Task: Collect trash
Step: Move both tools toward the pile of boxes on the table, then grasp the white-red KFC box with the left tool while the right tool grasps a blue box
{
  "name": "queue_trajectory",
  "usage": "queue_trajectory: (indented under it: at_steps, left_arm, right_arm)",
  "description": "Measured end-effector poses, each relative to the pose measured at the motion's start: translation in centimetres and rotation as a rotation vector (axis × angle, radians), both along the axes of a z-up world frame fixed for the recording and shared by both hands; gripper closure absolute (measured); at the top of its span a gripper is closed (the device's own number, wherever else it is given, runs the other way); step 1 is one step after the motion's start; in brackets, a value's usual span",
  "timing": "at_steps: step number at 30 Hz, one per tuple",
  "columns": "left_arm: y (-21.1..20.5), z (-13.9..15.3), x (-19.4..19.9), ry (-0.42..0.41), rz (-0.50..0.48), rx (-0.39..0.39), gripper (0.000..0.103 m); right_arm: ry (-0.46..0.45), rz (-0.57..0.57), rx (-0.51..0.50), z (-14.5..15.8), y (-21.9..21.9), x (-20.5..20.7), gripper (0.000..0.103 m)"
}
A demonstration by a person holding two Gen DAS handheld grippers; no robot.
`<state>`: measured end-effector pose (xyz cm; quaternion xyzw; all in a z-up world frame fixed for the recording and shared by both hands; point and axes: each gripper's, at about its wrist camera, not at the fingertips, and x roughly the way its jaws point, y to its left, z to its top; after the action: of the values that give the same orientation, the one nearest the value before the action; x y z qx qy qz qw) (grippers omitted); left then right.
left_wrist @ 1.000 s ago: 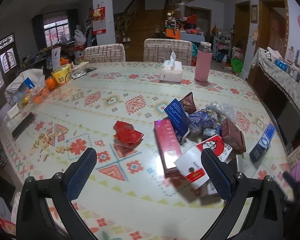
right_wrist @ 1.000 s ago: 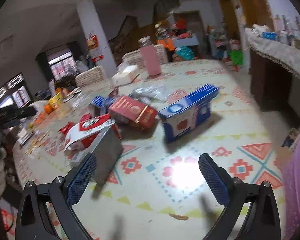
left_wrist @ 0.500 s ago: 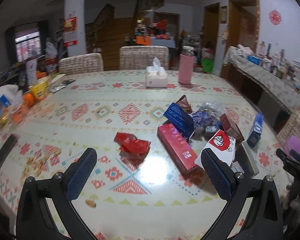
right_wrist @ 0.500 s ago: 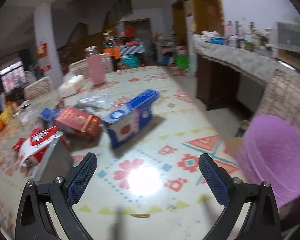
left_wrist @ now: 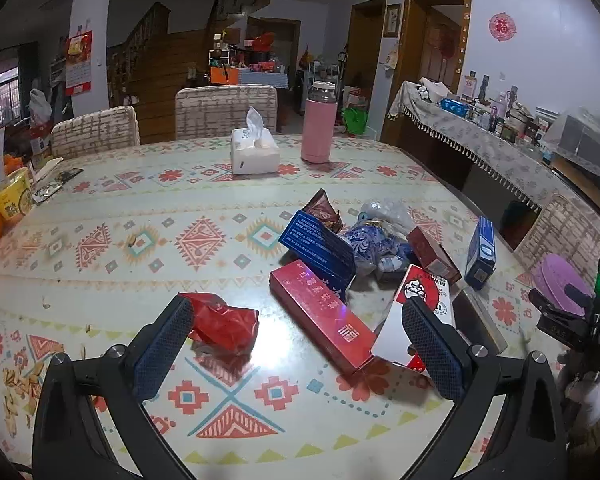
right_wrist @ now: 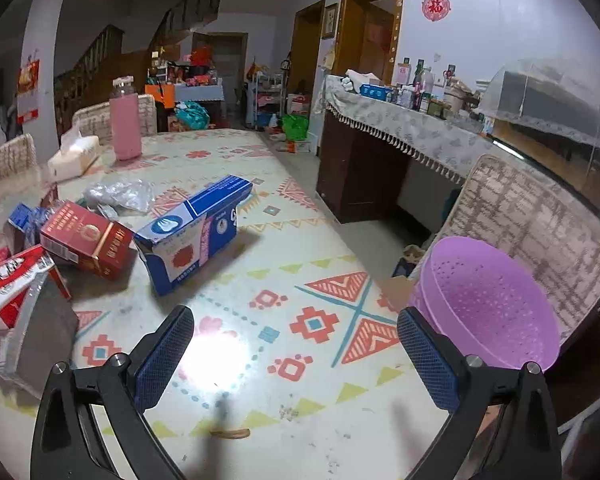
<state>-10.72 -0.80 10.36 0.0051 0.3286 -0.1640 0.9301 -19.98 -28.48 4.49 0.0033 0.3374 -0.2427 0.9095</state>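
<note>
While the left gripper (left_wrist: 296, 348) hangs over the near edge of the table (left_wrist: 140, 240), its jaws stand wide apart with nothing between them. Just past its left finger lies a crumpled red wrapper (left_wrist: 224, 324). Ahead and to the right sits a heap of trash: a long red box (left_wrist: 324, 316), a dark blue packet (left_wrist: 320, 248) leaning on it, a brown wrapper (left_wrist: 322, 210), a blue-and-white bag (left_wrist: 370, 240), a clear bag (left_wrist: 392, 210), a maroon box (left_wrist: 432, 252), a white-and-red carton (left_wrist: 416, 312) and, apart at the right, an upright blue box (left_wrist: 480, 252). Farther back stand a tissue box (left_wrist: 254, 152) and a pink bottle (left_wrist: 319, 124). Seed shells (left_wrist: 20, 384) litter the left edge.

From the right wrist, the right gripper (right_wrist: 296, 352) (also held over the table (right_wrist: 320, 360)) has its jaws wide apart and empty. A purple basket (right_wrist: 488, 300) sits just off the table's right edge, beside the right finger. The blue box (right_wrist: 192, 236) lies ahead on the left, touching the maroon box (right_wrist: 88, 240); the carton (right_wrist: 8, 280) and a grey box (right_wrist: 36, 336) lie at the left margin.
</note>
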Motion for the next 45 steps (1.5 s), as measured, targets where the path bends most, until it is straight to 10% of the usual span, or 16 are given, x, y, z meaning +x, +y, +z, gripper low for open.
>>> queue_trajectory:
  at_steps: [9, 18, 31, 34, 38, 45]
  left_arm:
    - [1.4, -0.9, -1.2, 0.024, 0.123, 0.002, 0.000]
    - [-0.8, -0.6, -3.6, 0.012, 0.163, 0.076, 0.000]
    - [-6.0, -1.0, -2.7, 0.029, 0.092, 0.165, 0.000]
    - [-7.3, -1.8, -1.6, 0.046, 0.059, 0.197, 0.000]
    - [-9.2, -3.0, 0.1, 0.071, 0.006, 0.231, 0.000]
    - [-12.7, -4.9, 2.7, 0.109, -0.088, 0.276, 0.000]
  right_arm:
    - [0.018, 0.057, -0.023, -0.2, 1.0, 0.4, 0.000]
    - [-0.068, 0.104, 0.177, -0.1, -1.4, -0.7, 0.000]
    - [-0.023, 0.518, 0.353, 2.0, 8.0, 2.5, 0.003]
    - [0.030, 0.498, 0.328, 0.6, 8.8, 4.1, 0.023]
    - [0.090, 0.496, 0.524, -1.9, 6.7, 5.6, 0.079]
    - [0.076, 0.485, 0.621, -2.7, 4.2, 5.0, 0.081]
